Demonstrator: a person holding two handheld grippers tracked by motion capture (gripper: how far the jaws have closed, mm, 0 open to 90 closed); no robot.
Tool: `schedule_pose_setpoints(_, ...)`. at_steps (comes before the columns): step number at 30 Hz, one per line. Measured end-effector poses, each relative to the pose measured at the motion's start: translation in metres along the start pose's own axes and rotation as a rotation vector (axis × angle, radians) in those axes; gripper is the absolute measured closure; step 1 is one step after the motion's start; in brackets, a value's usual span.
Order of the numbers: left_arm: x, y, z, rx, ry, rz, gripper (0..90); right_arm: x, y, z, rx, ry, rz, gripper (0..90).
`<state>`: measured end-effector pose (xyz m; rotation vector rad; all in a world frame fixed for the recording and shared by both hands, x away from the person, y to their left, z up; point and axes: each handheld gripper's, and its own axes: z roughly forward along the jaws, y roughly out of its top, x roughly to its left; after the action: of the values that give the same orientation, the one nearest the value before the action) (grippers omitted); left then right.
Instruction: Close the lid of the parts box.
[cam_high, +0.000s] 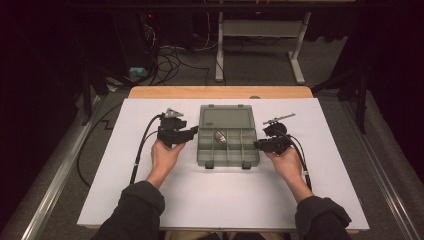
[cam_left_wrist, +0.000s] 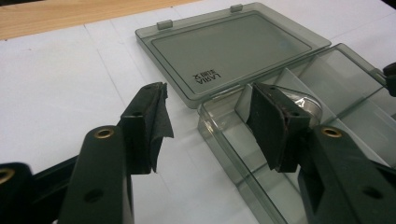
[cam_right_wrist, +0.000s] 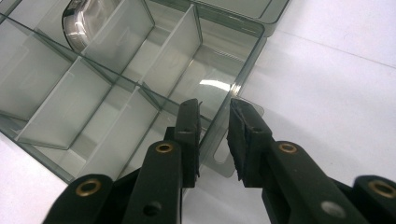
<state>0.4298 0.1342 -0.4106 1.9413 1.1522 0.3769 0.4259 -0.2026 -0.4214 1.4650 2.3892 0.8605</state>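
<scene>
The organizer box (cam_high: 228, 145) sat open at the middle of the white table (cam_high: 150, 200), its lid (cam_high: 226, 118) lying flat behind the tray. We saw a shiny silver object (cam_high: 219, 136) in one of the middle compartments. Our left gripper (cam_high: 191, 134) was at the box's left edge, jaws apart, one outside the near corner wall and the other over the tray, nothing pinched between them. Our right gripper (cam_high: 258, 145) was at the box's right edge, jaws narrowly apart around the side wall and its clear latch tab (cam_right_wrist: 224, 154); we couldn't tell if the pads pressed on it.
</scene>
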Motion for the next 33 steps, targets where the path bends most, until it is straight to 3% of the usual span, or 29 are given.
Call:
schedule_pose_setpoints(6, 0.004, 0.01, 0.009, 0.031, -0.001, -0.016, 47.1, 0.0, 0.0, 0.0, -0.002, -0.002, -0.001, 74.6)
schedule_pose_setpoints(10, 0.003, 0.02, 0.019, 0.078, 0.002, -0.005, 47.6, -0.001, 0.0, 0.0, 0.002, 0.001, -0.004, 74.7)
schedule_pose_setpoints(16, 0.002, 0.031, 0.027, 0.098, -0.008, -0.003, 48.0, 0.0, 0.0, 0.0, -0.001, -0.002, -0.007, 74.7)
schedule_pose_setpoints(23, 0.011, 0.047, 0.043, 0.159, -0.021, -0.055, 49.3, 0.0, 0.0, 0.0, -0.001, -0.002, -0.007, 74.7)
schedule_pose_setpoints(27, 0.013, 0.051, 0.047, 0.195, -0.01, -0.067, 49.1, 0.0, 0.0, 0.0, -0.001, -0.003, -0.007, 74.8)
schedule_pose_setpoints(33, 0.016, 0.052, 0.057, 0.238, -0.026, -0.101, 48.4, 0.001, 0.0, 0.0, 0.001, -0.009, -0.009, 74.8)
